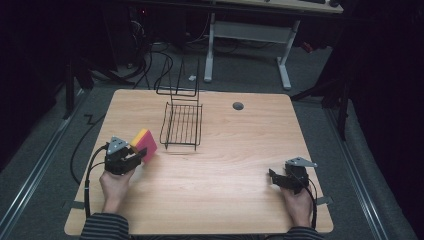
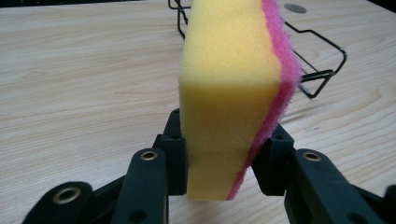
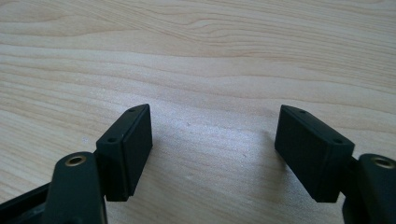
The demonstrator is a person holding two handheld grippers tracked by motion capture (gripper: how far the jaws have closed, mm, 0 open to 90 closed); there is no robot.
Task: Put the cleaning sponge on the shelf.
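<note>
Here, the moment is set out by its parts.

Sponge (image 2: 231,88): held upright on edge at the near left of the worktop (image 1: 225,170), yellow foam to one side and pink scrub layer to the other; it appears lifted off the wood, so that it can be carried.

Left hand-held gripper (image 1: 131,159): closed on the sponge across its thickness, low down, the foam slightly pinched between the jaws; most of the sponge is left free above the grip, probably so that it can be dropped in end first.

Rack (image 1: 182,122): a black wire rack stood just beyond the sponge, toward the far middle, its open basket facing up; it is judged to be the place meant for the sponge.

Right hand-held gripper (image 3: 212,149): jaws spread wide over bare wood at the near right, nothing between them; it is kept well apart from the rack, seemingly parked out of the way.

Next move, as a judgement: the sponge is to be carried forward and right over the rack's rim, which must be cleared.
</note>
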